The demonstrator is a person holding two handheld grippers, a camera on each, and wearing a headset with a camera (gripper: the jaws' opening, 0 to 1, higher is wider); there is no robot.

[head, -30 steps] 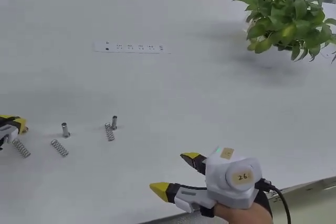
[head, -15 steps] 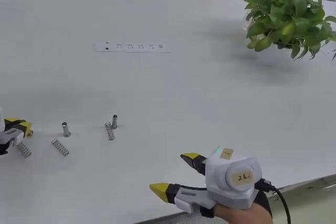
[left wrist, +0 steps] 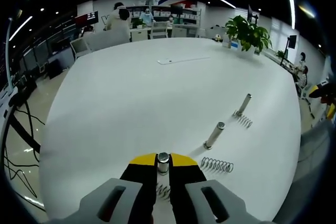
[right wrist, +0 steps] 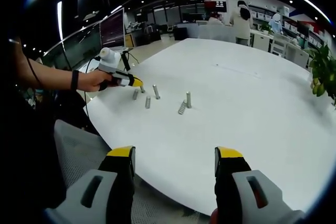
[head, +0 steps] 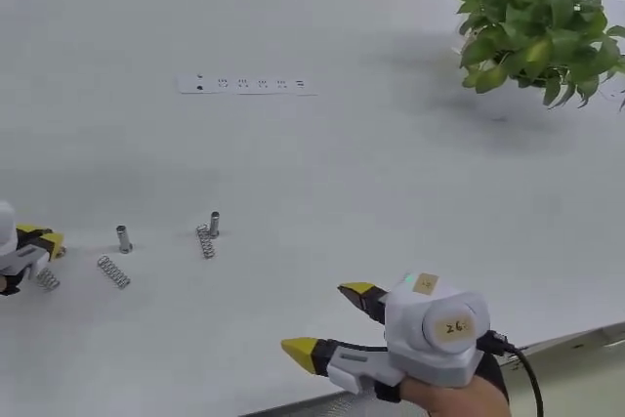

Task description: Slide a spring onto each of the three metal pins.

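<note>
My left gripper (left wrist: 163,161) has its yellow-tipped jaws closed tight around the head of the nearest metal pin (left wrist: 163,156), with a spring (left wrist: 164,190) lying on the table in the gap below. In the head view this gripper (head: 47,241) is at the table's far left edge. Two more upright pins (head: 123,238) (head: 214,224) stand to its right, each with a loose spring (head: 113,271) (head: 205,241) lying beside it. My right gripper (head: 325,318) hovers open over the near table edge, holding nothing.
A white power strip (head: 248,85) lies mid-table. A potted plant (head: 532,21) stands at the far right. In the right gripper view a hand (right wrist: 97,80) holds the left gripper at the table's edge, with chairs and office desks beyond.
My left gripper has edged right onto the nearest pin and now covers part of the spring beside it. The right gripper has stayed put.
</note>
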